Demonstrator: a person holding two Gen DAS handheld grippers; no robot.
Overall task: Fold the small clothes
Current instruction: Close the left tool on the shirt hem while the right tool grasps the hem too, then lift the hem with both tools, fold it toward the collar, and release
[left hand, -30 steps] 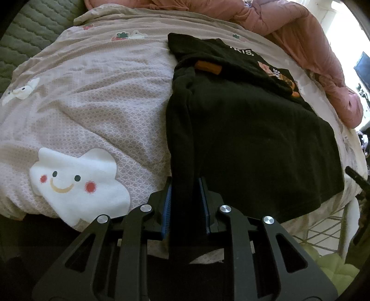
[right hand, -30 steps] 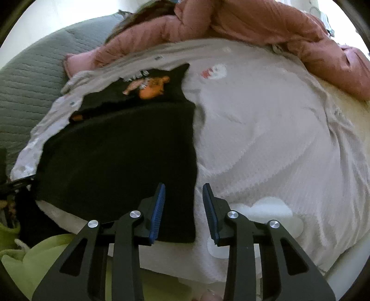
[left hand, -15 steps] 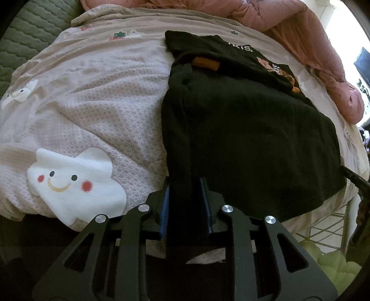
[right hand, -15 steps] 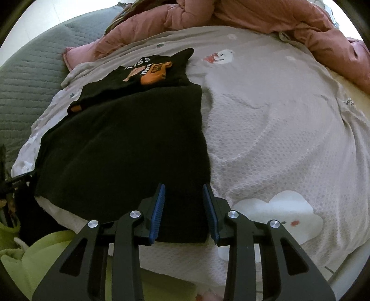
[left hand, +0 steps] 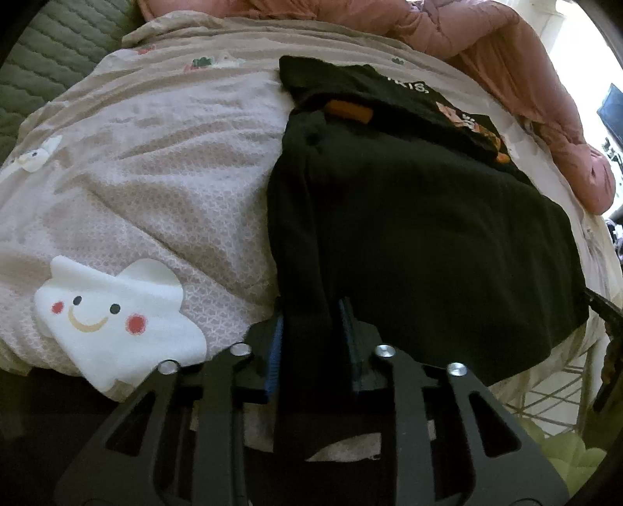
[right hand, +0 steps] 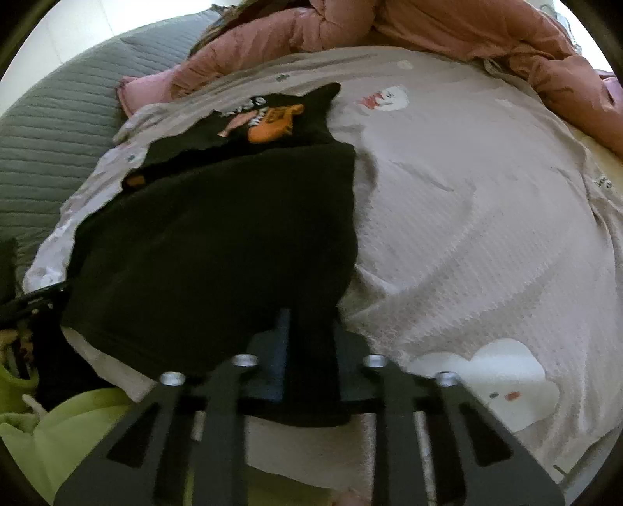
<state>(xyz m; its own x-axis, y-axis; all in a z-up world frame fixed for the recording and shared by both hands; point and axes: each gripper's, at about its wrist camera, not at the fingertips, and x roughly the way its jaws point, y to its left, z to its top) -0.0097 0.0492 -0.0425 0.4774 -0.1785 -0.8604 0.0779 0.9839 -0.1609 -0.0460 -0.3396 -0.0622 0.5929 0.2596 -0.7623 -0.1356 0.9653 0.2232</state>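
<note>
- The small black cotton T-shirt with an orange print [left hand: 428, 233] lies flat on the pale patterned bedspread [left hand: 155, 175], its long axis running straight away from both tools — hem near, printed end far.
- The left tool [left hand: 311, 331] pinches the hem's left corner.
- The right tool [right hand: 309, 342] looks pressed onto the right corner — equally near, so the fold likely goes forward.

Black T-shirt [right hand: 218, 249]: spread flat near bed's [right hand: 486, 233] left edge, orange print at far end. Near right corner pinched between right gripper [right hand: 307, 350] fingers [right hand: 281, 350]. Pink quilt [right hand: 428, 27]: heaped along far edge.
</note>
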